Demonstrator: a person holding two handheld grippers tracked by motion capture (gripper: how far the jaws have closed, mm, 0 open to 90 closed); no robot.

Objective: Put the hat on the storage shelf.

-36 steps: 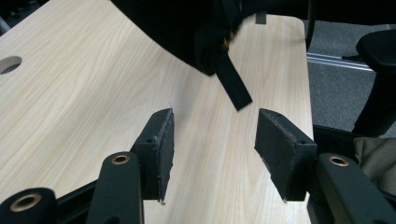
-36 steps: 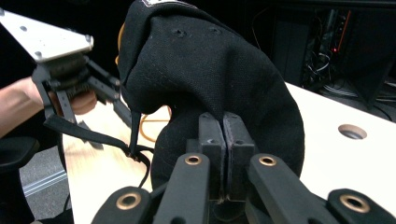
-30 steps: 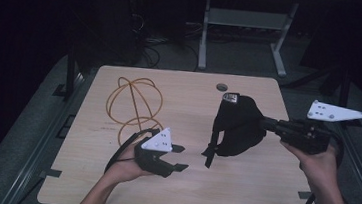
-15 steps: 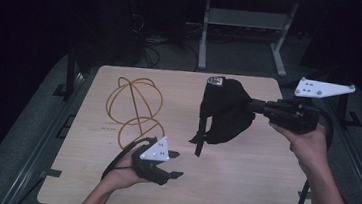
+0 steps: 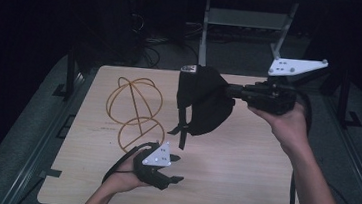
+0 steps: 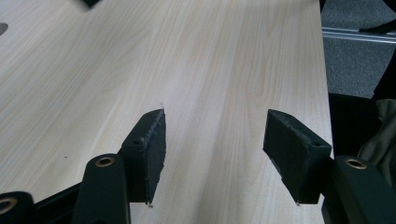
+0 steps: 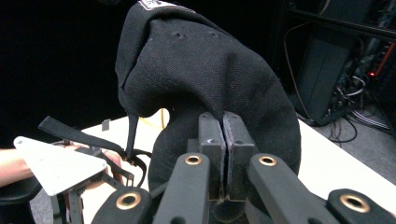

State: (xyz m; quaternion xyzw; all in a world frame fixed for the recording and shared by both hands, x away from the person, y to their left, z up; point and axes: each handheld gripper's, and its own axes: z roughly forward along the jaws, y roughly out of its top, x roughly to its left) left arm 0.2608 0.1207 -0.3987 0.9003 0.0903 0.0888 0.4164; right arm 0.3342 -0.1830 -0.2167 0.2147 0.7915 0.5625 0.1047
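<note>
A: Where is the black cap point(image 5: 204, 100) now, reckoned from the wire stand point(image 5: 135, 111)?

B: Off to the stand's right and lifted clear of the table point(image 5: 241, 188). A second ago it hung lower and nearer the person's side of the table; since then it has gone up and toward the far edge, and its straps point(image 5: 181, 132) dangle just beside the stand's lower ring.

A: What has hold of it?

B: The right gripper point(image 7: 223, 135), its jaws pressed tight together on a fold of the cap's fabric. That grip hasn't changed across the frames.

A: And the left gripper point(image 5: 168, 167)?

B: Just below the stand, on the near side of the table, about where it was before. Its jaws have just been opening; they stand wide apart with nothing between them, bare wood showing past the pads point(image 6: 152, 140).
</note>
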